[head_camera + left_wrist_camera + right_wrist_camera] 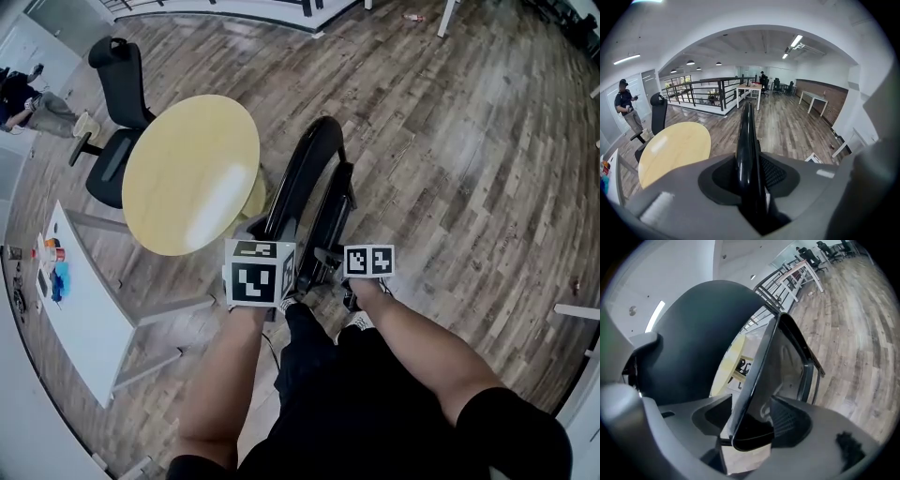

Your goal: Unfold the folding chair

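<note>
We stand over the black folding chair (314, 197), which is folded flat and upright on its legs on the grey-brown wooden plank floor (450, 141), just beside the round pale-yellow table (187, 173). In the head view its curved top edge points away from us and its near end sits between our two tools.

Our left gripper (751, 180) is clamped on the chair: a glossy black bar of the frame runs straight up between its grey jaws, and both pads press against it. Its black-and-white marker cube (255, 274) shows at the end of our left forearm.

Our right gripper (752, 425) stands with its jaws wide apart. The rounded rim of a thin dark chair panel lies between them, with a clear gap on the left side, so nothing is pinched there. Its smaller marker cube (368, 261) sits just right of the chair's near end.

Beyond the round table stands a black swivel office chair (117, 103), and a white rectangular table (89, 319) lies to our left with a few small coloured things on it. The left gripper view also shows a dark metal railing (703, 91) and a person (626, 108) standing far off at the left.
</note>
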Demonstrator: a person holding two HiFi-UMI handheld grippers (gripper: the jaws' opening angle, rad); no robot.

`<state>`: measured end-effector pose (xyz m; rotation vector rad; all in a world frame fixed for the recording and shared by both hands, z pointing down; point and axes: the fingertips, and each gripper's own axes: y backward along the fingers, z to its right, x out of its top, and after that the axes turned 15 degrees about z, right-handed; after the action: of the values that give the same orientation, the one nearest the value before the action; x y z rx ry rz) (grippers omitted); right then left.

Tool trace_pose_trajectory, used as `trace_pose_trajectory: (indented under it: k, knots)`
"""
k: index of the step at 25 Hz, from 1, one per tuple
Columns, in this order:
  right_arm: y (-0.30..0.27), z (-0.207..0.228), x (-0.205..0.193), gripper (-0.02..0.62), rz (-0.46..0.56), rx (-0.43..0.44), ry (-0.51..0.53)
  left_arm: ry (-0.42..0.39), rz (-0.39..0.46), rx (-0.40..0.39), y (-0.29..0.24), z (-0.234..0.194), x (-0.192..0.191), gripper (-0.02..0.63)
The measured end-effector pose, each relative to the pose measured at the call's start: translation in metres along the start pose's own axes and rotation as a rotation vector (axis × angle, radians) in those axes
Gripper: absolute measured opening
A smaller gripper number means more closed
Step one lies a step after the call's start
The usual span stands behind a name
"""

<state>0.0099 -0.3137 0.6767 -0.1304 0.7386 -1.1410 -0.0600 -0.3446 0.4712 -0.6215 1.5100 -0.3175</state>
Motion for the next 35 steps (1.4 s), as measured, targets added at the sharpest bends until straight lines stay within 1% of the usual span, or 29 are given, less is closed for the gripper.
trace_pose_trajectory:
  k: [4, 9, 14, 18, 20, 25, 28, 31, 35]
  knots:
    - [-0.019, -0.004, 0.003, 0.247, 0.018, -0.058, 0.007, 0.027, -0.008, -0.029, 0.001, 0.01, 0.0, 0.113]
    - [-0.033, -0.003, 0.003, 0.247, 0.008, -0.119, 0.034, 0.049, -0.017, -0.057, -0.001, 0.024, -0.001, 0.107]
    - [-0.045, 0.003, 0.002, 0.247, 0.027, -0.171, 0.039, 0.051, -0.023, -0.065, -0.001, 0.032, -0.002, 0.106]
    - [-0.05, 0.007, 0.0, 0.247, 0.011, -0.216, 0.11, 0.075, -0.035, -0.088, -0.001, 0.034, -0.002, 0.101]
    - [-0.052, 0.011, -0.003, 0.245, -0.002, -0.217, 0.126, 0.078, -0.036, -0.089, 0.0, 0.032, -0.003, 0.1]
    - [-0.052, 0.014, -0.005, 0.244, 0.002, -0.177, 0.073, 0.063, -0.028, -0.077, -0.001, 0.026, -0.003, 0.101]
    - [-0.046, 0.019, -0.004, 0.238, 0.014, -0.176, 0.057, 0.043, -0.026, -0.057, -0.002, 0.019, -0.004, 0.106]
    - [-0.038, 0.023, -0.004, 0.232, 0.016, -0.168, 0.049, 0.055, -0.03, -0.066, -0.002, 0.017, -0.005, 0.104]
    - [-0.024, 0.029, -0.004, 0.227, 0.012, -0.153, 0.051, 0.067, -0.027, -0.086, -0.001, 0.024, -0.004, 0.103]
